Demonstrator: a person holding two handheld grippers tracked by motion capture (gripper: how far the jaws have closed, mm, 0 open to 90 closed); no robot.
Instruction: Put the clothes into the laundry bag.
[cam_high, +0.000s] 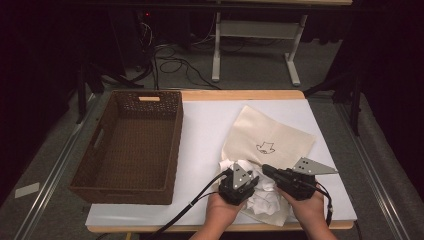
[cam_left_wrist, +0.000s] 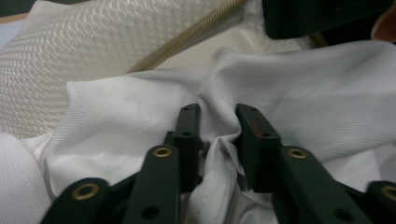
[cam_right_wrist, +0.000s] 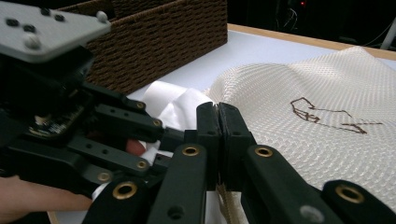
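Left gripper view, white cloth (cam_left_wrist: 140, 116) fold bunched between left fingers (cam_left_wrist: 189, 135), grasping it, right fingers (cam_right_wrist: 208, 135) clenched on mesh bag (cam_right_wrist: 303, 140) edge.

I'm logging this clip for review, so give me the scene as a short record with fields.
work in hand: white cloth at the mouth of a cream mesh bag
left gripper: jaws around a fold of the white cloth, slightly apart
right gripper: jaws shut at the bag's edge; whether the edge is pinched cannot be told
basket: brown wicker, left of the bag, empty
surface: white table
bag mark: small dark drawing
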